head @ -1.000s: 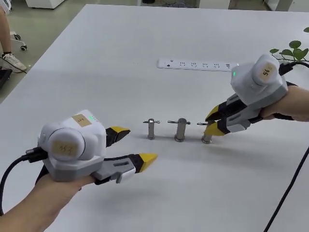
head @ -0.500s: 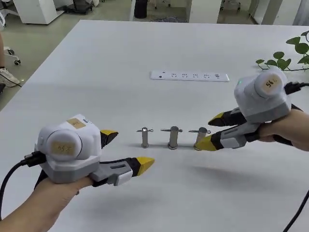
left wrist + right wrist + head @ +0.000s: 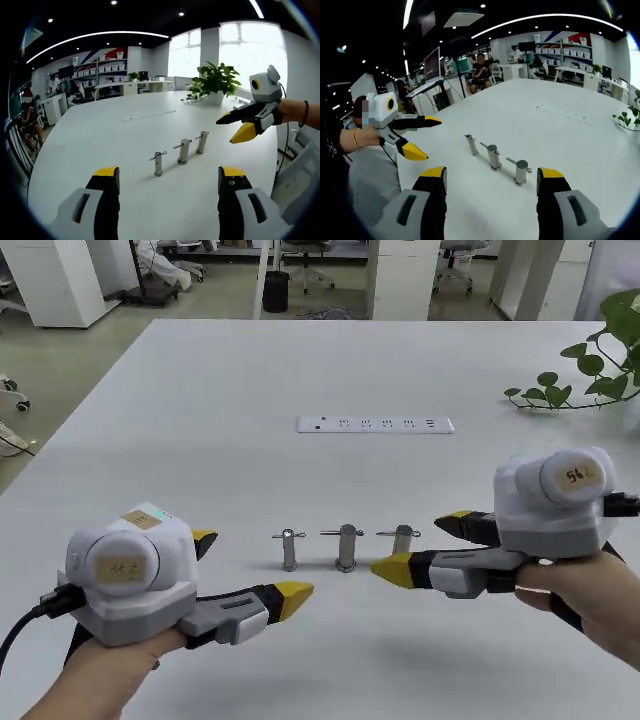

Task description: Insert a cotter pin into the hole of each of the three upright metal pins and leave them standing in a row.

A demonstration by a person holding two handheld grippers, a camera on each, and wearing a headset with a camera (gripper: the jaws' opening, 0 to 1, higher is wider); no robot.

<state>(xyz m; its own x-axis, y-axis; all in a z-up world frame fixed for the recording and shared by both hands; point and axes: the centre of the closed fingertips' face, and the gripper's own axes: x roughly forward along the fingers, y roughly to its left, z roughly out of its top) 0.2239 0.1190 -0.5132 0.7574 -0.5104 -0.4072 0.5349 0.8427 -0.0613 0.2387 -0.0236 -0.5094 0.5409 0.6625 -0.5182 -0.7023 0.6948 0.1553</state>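
Observation:
Three upright metal pins stand in a row on the white table: left pin (image 3: 289,549), middle pin (image 3: 346,546), right pin (image 3: 402,538). A thin cotter pin crosses the top of each. The same row appears in the left gripper view (image 3: 184,151) and in the right gripper view (image 3: 493,156). My left gripper (image 3: 250,565) is open and empty, to the near left of the row. My right gripper (image 3: 414,545) is open and empty, its yellow tips just in front of and beside the right pin, touching nothing. Each gripper view shows the other gripper: the right gripper (image 3: 229,130), the left gripper (image 3: 430,138).
A white power strip (image 3: 375,424) lies on the table beyond the pins. A potted plant's leaves (image 3: 585,380) hang over the far right corner. A black cable (image 3: 25,620) trails from the left gripper. Office chairs and desks stand past the table's far edge.
My right gripper has drawn back from the right pin, toward me and to the right, still open. The left gripper has hardly moved. The head camera has tilted up.

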